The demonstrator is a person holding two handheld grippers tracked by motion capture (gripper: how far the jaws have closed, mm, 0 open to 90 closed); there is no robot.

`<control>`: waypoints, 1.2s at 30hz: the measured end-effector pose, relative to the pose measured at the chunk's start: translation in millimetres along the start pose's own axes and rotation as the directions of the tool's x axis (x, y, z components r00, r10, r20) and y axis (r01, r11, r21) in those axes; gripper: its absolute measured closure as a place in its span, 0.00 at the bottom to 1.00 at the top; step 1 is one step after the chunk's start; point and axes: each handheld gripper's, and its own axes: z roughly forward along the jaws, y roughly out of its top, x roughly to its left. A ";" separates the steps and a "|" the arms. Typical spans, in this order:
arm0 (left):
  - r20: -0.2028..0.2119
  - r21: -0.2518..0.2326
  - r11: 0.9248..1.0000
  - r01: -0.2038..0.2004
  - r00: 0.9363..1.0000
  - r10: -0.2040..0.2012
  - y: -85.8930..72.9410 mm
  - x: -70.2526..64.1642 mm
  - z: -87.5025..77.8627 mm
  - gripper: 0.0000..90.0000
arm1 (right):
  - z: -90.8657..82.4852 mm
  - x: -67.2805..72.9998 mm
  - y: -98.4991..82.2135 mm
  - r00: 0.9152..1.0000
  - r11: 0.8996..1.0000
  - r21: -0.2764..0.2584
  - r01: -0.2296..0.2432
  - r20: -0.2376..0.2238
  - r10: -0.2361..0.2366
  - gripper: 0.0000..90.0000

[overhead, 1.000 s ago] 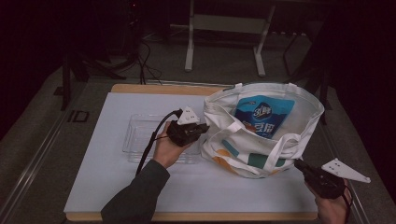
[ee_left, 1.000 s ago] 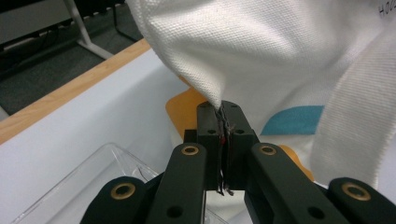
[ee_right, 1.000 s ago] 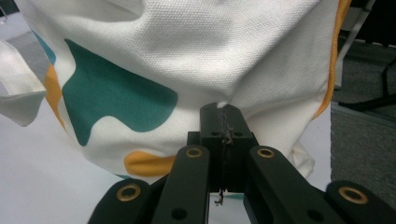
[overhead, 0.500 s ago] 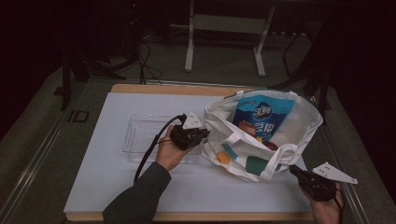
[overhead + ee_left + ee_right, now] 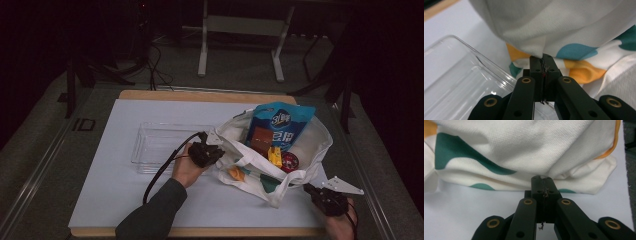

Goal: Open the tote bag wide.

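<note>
A white tote bag [image 5: 312,145] with teal and orange patches lies slumped open on the white table [image 5: 120,195]. Inside it stand a blue snack bag [image 5: 285,120], a brown pack [image 5: 260,137], a yellow item [image 5: 274,156] and a red round item [image 5: 289,161]. My left gripper [image 5: 216,150] is at the bag's left rim. Its jaws are shut on a pinch of the tote bag's cloth [image 5: 564,22], gathered at the left gripper's tip [image 5: 542,58]. My right gripper [image 5: 309,189] is at the bag's near right corner. The right gripper [image 5: 542,178] is shut where the cloth [image 5: 524,147] bunches against its tip.
A clear plastic tray [image 5: 160,145] sits just left of the bag, with the tray's rounded rim [image 5: 456,82] right beside my left jaws. The table's front edge runs close under both hands. Cables and a metal stand lie on the dark floor beyond the table.
Both hands have come down with the bag. The bag has sunk onto the table and sagged open, so its contents show more.
</note>
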 end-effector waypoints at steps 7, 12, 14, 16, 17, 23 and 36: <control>0.018 0.002 1.000 0.004 1.000 -0.004 -0.8 0.4 0.5 0.98 | 1.7 -2.1 -0.2 1.000 1.000 0.024 -0.016 -0.013 0.016 0.99; 0.049 -0.028 1.000 0.006 0.999 -0.005 -1.4 3.1 -7.0 0.85 | -7.9 -3.7 2.3 1.000 1.000 0.003 -0.025 -0.010 0.025 0.90; 0.053 -0.036 0.999 0.011 0.999 -0.009 -1.0 4.5 -10.2 0.81 | -13.0 -5.6 3.4 1.000 1.000 -0.013 -0.028 -0.010 0.028 0.88; 0.059 -0.049 0.999 0.015 0.998 -0.012 -1.0 5.8 -13.4 0.79 | -17.9 -7.3 4.6 0.999 0.999 -0.018 -0.032 -0.014 0.032 0.84; 0.058 -0.055 0.998 0.012 0.998 -0.009 -1.1 6.3 -15.0 0.77 | -19.8 -8.2 5.2 0.999 0.999 -0.019 -0.031 -0.021 0.031 0.82; 0.059 -0.101 0.995 0.015 0.998 -0.009 -4.5 9.7 -23.9 0.69 | -31.6 -14.9 8.0 0.998 0.997 -0.062 -0.052 -0.036 0.050 0.79; 0.066 -0.208 0.976 0.070 0.996 -0.057 -1.9 23.9 -40.6 0.66 | -42.9 -29.3 40.1 0.998 0.987 -0.144 -0.068 -0.021 0.066 0.73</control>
